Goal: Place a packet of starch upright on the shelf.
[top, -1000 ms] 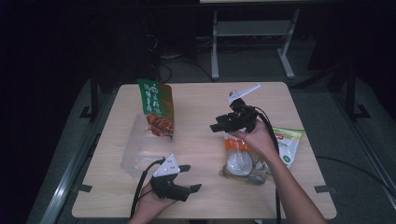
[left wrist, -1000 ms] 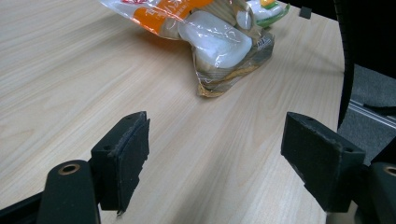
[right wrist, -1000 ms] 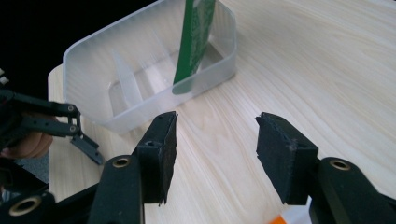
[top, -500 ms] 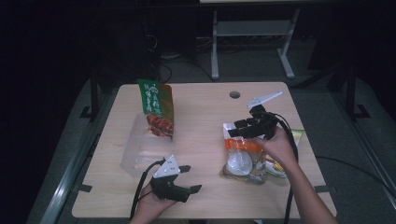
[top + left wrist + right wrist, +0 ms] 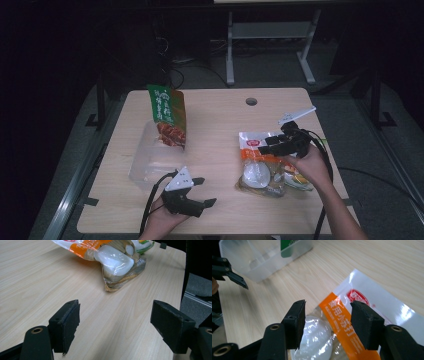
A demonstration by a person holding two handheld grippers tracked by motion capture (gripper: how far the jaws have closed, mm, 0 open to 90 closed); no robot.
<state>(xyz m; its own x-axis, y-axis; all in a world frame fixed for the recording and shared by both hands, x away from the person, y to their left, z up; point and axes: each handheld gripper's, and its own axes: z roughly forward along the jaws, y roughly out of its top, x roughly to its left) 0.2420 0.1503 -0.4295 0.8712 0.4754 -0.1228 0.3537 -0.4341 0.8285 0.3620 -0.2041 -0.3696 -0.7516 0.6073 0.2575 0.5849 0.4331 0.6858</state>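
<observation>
The right gripper [image 5: 270, 148] hovers released over the orange snack bag [image 5: 260, 162]. The left gripper [image 5: 202, 192], also released, rests beside that bag, near the clear container [image 5: 145, 160].

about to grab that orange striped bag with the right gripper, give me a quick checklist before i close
1. Right gripper open: ok.
2. Jaws straddle the orange band of the orange-striped bag: ok.
3. Jaws low enough to pinch the film: cannot tell.
4. Green packet under the bag, clear of the jaws: cannot tell.
5. Left gripper open, well away near the table edge: ok.
6. Clear bin has room beside the green pouch: ok.
</observation>
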